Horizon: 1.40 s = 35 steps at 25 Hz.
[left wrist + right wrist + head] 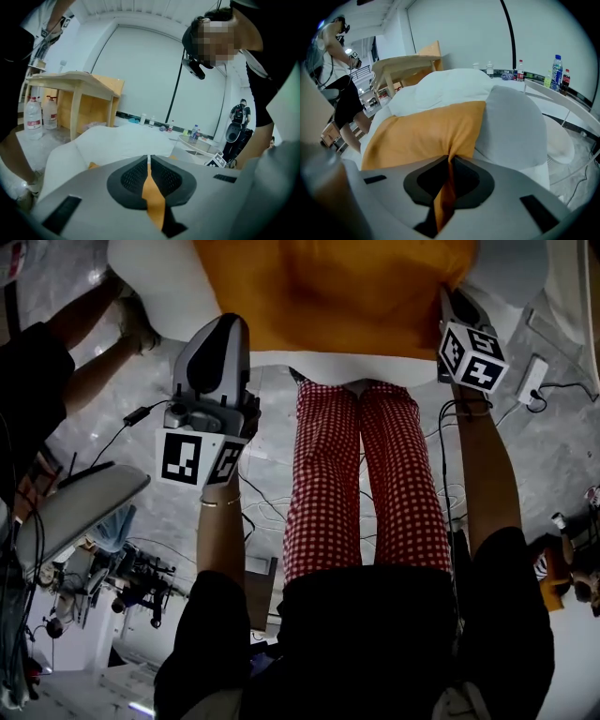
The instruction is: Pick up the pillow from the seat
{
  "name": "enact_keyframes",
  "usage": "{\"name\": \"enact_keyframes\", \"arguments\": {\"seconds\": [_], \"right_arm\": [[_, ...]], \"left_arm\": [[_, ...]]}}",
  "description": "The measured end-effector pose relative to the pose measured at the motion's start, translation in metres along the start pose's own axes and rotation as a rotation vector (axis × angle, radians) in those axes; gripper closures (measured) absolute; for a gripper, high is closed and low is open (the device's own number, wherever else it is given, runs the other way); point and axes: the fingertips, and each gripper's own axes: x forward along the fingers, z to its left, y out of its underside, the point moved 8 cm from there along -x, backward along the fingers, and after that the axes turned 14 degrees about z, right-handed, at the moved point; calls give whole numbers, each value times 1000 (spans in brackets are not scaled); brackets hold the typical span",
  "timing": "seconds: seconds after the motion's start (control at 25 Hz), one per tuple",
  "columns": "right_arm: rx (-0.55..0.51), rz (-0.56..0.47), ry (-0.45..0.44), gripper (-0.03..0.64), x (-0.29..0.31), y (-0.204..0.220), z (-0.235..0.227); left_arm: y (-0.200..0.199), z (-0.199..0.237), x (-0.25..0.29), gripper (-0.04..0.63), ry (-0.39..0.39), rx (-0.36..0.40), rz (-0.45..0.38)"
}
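**Checked trousers (pixel 366 474) at the seat (pixel 155 277), pillow (pixel 337 287) pinched at two points**

The person's red-checked trousers stand nearest, right up against the white seat. The orange pillow lies on that seat. The right claw (pixel 450 161) is clenched on a fold at the pillow's near edge. The left claw (pixel 148 161) is clenched too, with a strip of the orange fabric between its pads, at the pillow's other near corner.

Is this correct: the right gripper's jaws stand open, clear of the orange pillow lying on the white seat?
Not quite. The right gripper is not open and clear of it: its jaws are shut on a fold of the orange pillow, as the right gripper view shows. The rest holds: the pillow lies on the white seat.
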Motion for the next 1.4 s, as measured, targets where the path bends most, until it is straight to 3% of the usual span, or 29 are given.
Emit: {"name": "enact_keyframes", "arguments": {"seconds": [0.24,0.32,0.52,0.76,1.24,1.4], "right_arm": [[44,-1,-9,568,1,0,4],[42,1,-3,566,2,-2,8],[65,0,2,566,-3,-4,8],[60,14,-13,561,0,-5,10],[81,14,26,558,-3,-7,7],[92,13,40,558,-4,-7,5]], "left_arm": [[24,35,1,578,-32,-55,25],[31,52,4,509,-58,-72,43],[44,80,10,471,-90,-127,70],[81,117,31,426,-114,-151,225],[129,168,66,367,-104,-360,357],[132,174,77,367,-99,-380,441]]}}
